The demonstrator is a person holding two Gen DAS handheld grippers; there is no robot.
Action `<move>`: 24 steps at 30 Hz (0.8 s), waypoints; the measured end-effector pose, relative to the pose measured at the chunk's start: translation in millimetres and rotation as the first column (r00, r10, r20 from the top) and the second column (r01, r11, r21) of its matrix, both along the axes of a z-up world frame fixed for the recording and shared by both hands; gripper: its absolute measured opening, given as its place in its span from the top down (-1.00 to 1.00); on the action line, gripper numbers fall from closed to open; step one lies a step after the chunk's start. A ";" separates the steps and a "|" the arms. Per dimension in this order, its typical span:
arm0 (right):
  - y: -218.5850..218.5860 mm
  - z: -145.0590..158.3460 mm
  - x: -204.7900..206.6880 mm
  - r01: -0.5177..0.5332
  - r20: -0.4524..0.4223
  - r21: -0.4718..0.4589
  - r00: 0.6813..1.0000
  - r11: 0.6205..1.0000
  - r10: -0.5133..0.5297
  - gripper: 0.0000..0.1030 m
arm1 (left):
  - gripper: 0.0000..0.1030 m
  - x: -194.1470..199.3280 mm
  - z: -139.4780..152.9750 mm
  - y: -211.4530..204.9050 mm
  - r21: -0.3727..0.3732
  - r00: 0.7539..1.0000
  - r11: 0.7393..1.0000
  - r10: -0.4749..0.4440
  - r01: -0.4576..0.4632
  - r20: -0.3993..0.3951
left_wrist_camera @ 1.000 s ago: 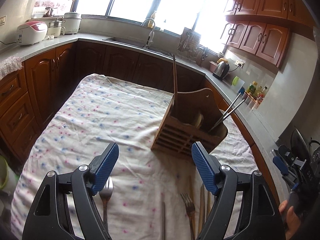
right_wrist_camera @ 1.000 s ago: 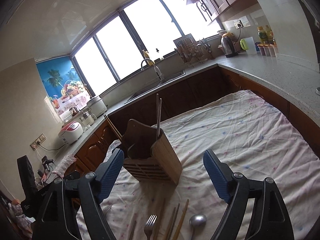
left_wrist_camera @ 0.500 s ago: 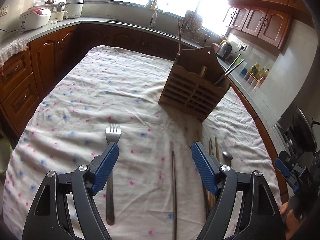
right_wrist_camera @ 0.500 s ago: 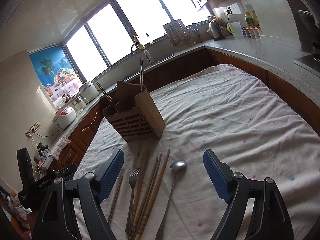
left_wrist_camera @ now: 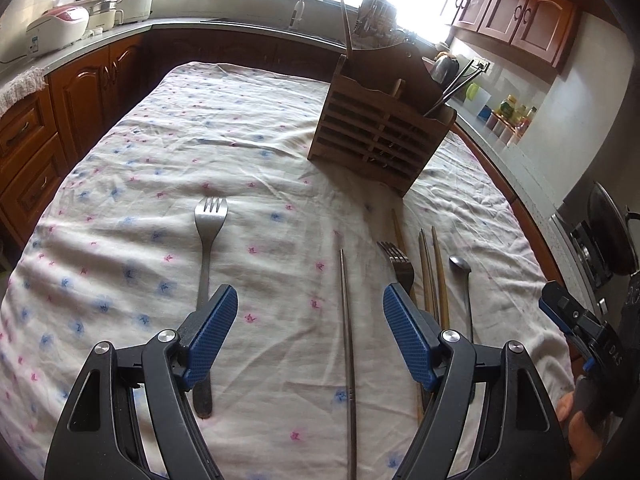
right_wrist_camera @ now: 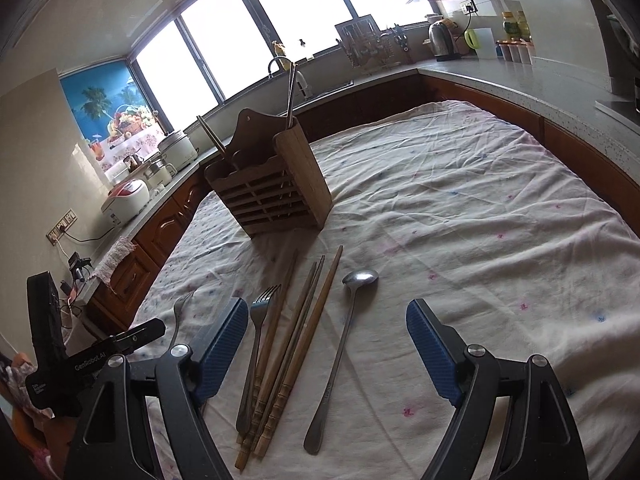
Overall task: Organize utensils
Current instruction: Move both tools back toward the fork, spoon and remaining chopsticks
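A wooden utensil holder (left_wrist_camera: 380,136) stands on the flowered cloth, with chopsticks sticking out of it; it also shows in the right wrist view (right_wrist_camera: 272,192). My left gripper (left_wrist_camera: 310,336) is open and empty above a metal chopstick (left_wrist_camera: 347,340), with a fork (left_wrist_camera: 207,248) by its left finger. My right gripper (right_wrist_camera: 326,350) is open and empty over a spoon (right_wrist_camera: 342,348), several wooden chopsticks (right_wrist_camera: 298,344) and a second fork (right_wrist_camera: 256,340). The same items lie right of my left gripper: fork (left_wrist_camera: 398,262), chopsticks (left_wrist_camera: 434,276), spoon (left_wrist_camera: 462,276).
The table (right_wrist_camera: 480,208) is covered by a wrinkled cloth. Wooden cabinets (left_wrist_camera: 52,112) and a grey counter (right_wrist_camera: 520,80) surround it, with rice cookers (left_wrist_camera: 56,28), a sink tap (right_wrist_camera: 280,66) and a kettle (right_wrist_camera: 442,38). The other gripper shows at the right edge (left_wrist_camera: 580,320).
Both grippers have tilted down and pulled back from the holder, so the utensils lying on the cloth came fully into view. Both stay open and empty.
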State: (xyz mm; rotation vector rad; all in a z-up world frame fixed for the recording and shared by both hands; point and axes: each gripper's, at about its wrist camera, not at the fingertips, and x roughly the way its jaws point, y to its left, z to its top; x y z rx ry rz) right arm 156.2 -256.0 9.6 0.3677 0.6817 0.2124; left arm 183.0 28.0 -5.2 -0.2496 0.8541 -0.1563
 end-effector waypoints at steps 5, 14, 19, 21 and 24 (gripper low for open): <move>5.7 -0.8 9.3 -0.010 -0.008 -0.009 1.000 1.000 0.010 -0.58 | -0.49 5.4 -2.2 -4.3 0.006 1.000 1.000 -0.024 0.024 -0.012; 16.3 -11.1 37.7 -0.047 -0.077 0.001 0.996 0.999 0.047 0.26 | 0.10 25.1 -14.6 -15.5 -0.012 0.993 0.995 -0.100 0.100 -0.067; 27.9 -23.4 60.2 -0.075 -0.131 0.012 0.988 0.997 0.076 0.37 | 0.42 39.6 -24.2 -25.0 -0.008 0.984 0.990 -0.144 0.144 -0.107; 32.0 -29.8 70.3 -0.081 -0.158 0.015 0.984 0.997 0.082 0.42 | 0.50 45.4 -26.8 -29.4 0.000 0.980 0.987 -0.161 0.162 -0.119; 37.0 -39.5 85.3 -0.082 -0.194 0.000 0.978 0.997 0.080 0.48 | 0.58 54.4 -32.1 -34.9 0.005 0.972 0.982 -0.184 0.187 -0.143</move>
